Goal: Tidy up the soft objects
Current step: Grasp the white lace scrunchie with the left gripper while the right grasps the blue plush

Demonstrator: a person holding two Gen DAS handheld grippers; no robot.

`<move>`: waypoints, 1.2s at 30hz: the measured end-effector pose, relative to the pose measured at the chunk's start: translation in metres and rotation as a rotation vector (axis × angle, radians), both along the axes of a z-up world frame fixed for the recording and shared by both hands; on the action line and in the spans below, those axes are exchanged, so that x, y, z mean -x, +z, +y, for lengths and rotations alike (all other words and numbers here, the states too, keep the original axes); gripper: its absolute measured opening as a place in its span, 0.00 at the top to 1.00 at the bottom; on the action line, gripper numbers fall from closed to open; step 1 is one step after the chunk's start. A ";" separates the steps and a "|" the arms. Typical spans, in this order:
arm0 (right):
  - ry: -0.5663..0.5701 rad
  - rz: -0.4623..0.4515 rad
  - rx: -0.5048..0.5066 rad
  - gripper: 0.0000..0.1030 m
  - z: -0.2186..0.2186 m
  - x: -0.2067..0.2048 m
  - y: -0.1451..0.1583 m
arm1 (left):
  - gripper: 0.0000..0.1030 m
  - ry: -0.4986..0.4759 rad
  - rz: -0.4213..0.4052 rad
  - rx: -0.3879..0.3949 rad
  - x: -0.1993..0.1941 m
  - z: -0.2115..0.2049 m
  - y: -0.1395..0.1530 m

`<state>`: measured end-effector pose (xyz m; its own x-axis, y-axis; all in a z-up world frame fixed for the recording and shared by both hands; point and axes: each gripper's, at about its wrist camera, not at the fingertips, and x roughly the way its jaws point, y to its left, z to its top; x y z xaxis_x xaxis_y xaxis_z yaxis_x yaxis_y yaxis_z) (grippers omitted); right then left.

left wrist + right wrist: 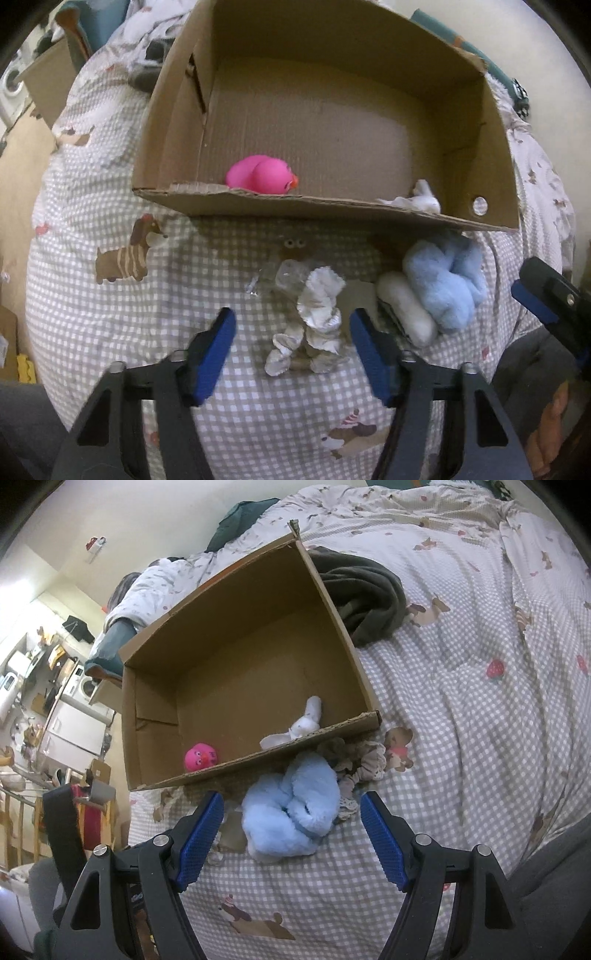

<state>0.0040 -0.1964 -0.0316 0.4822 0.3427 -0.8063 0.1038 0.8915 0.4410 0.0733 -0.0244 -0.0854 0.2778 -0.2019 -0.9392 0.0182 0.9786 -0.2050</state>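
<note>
Left wrist view has my left tongs [291, 354] spread on either side of the crumpled white wad [314, 321] on the checked quilt [110, 314], blue pads clear of it, nothing gripped. Just right of the wad lie a white roll [406, 310] and the blue plush [443, 284], touching each other, close under the box's [332, 206] near wall. Clear wrap [288, 273] sits just beyond the wad. Inside the box, a pink duck [262, 179] rests near the front wall, with a white plush [421, 197] toward the right corner. From the right wrist, my right tongs [291, 834] stand wide, released, flanking the blue plush [291, 816] without touching it. A dark cloth [365, 594] lies beside the box's far right.
</note>
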 end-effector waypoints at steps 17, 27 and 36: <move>-0.018 0.009 0.036 0.22 0.000 -0.002 -0.004 | 0.90 0.083 -0.069 0.060 0.024 0.027 0.044; -0.043 0.041 -0.005 0.22 -0.007 -0.005 -0.010 | 0.90 0.185 -0.093 0.033 0.045 0.052 0.053; -0.067 0.063 -0.010 0.31 -0.006 -0.028 -0.022 | 0.90 0.166 -0.100 0.031 0.037 0.046 0.046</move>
